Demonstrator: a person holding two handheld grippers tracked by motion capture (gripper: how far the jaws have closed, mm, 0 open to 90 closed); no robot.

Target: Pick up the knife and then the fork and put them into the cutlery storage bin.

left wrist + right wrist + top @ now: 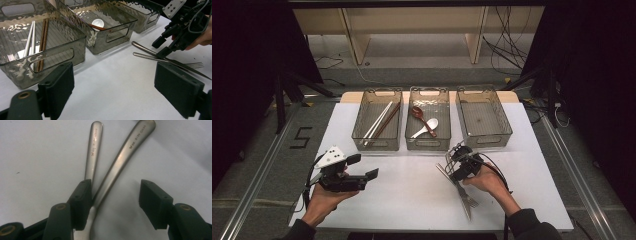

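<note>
From the high view I see two steel pieces, a fork point(468, 199) and a knife point(451, 177), lying crossed on the white table point(412, 195) near its front edge, right of the middle. Their handles point away toward the three clear bins point(428, 125) along the back edge, and the fork's tines point toward the front edge. My right gripper point(460, 161) sits over the handle ends.

The right gripper view gives what the high view cannot: the two handles point(119, 157) spread in a narrow V, wider at the far ends, each stamped with small lettering. My right jaws stand fairly wide. The one at the left of that view lies right by the crossing of the two handles, though I cannot tell whether it touches; the other stands apart over bare table. Nothing is gripped.

The left gripper view shows the cutlery from the side, long axes running across the picture, fork tines at the right. My left gripper point(362, 167) rests near the front left corner, its jaws wide and empty.

The left bin holds chopsticks point(35, 42), the middle bin spoons point(424, 122).
</note>
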